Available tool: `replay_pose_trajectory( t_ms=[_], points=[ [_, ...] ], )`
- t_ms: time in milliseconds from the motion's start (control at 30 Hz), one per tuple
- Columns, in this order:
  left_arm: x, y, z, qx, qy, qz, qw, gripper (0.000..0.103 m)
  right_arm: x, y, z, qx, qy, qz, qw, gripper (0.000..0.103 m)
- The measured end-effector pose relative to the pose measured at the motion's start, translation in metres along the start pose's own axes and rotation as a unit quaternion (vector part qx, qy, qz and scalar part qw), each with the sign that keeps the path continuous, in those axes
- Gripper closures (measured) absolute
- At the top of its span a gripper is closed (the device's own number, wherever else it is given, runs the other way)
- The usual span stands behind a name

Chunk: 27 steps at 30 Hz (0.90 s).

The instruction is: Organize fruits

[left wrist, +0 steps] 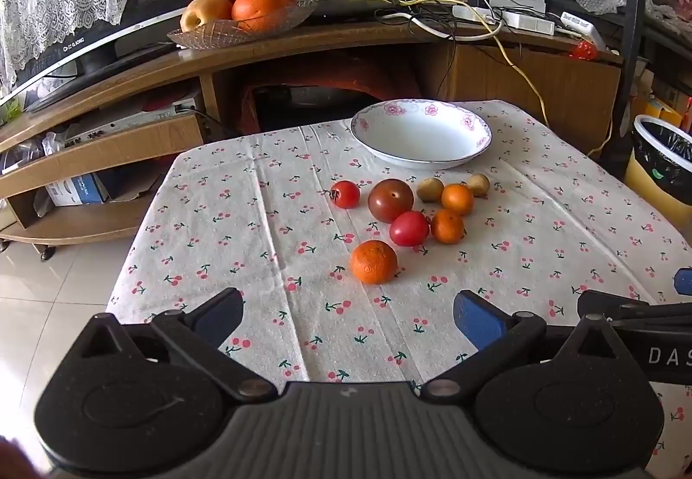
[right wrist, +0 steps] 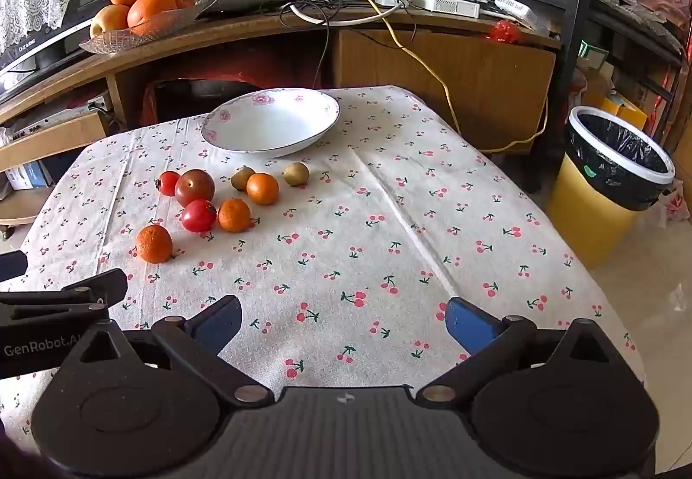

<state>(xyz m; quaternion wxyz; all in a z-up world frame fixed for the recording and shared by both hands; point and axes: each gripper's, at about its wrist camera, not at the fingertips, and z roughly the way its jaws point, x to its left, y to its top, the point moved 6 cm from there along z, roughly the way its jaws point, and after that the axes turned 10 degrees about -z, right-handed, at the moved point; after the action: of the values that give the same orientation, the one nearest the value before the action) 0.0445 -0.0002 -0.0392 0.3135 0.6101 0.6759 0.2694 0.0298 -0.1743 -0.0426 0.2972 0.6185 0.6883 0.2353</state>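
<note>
A white bowl with pink flowers [left wrist: 421, 135] [right wrist: 270, 122] stands empty at the far side of the cherry-print tablecloth [left wrist: 259, 263] [right wrist: 389, 241]. In front of it lie several fruits: an orange [left wrist: 373, 262] [right wrist: 154, 244] nearest, a red tomato [left wrist: 408, 228] [right wrist: 198, 215], a dark tomato [left wrist: 390, 200] [right wrist: 194, 187], a small red tomato [left wrist: 345, 194] [right wrist: 168, 182], two mandarins [left wrist: 447, 226] [right wrist: 262, 188] and two small brown fruits [left wrist: 429, 189] [right wrist: 296, 173]. My left gripper [left wrist: 348, 317] is open and empty, short of the orange. My right gripper [right wrist: 344, 321] is open and empty, right of the fruits.
A glass dish of oranges [left wrist: 233, 27] [right wrist: 138, 31] sits on the wooden TV cabinet [left wrist: 497, 68] behind the table, with cables and a router. A yellow waste bin [right wrist: 605, 185] [left wrist: 661, 163] stands on the floor to the right.
</note>
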Motion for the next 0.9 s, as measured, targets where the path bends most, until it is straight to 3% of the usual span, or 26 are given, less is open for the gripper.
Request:
replay_pose_trajectory(
  t_ms=[900],
  points=[
    [-0.0007,-0.0045,0.0036,0.01,0.006,0.006,0.9999,0.0,0.0012,-0.0002,0.002,0.001,0.0,-0.003,1.0,0.009]
  ],
)
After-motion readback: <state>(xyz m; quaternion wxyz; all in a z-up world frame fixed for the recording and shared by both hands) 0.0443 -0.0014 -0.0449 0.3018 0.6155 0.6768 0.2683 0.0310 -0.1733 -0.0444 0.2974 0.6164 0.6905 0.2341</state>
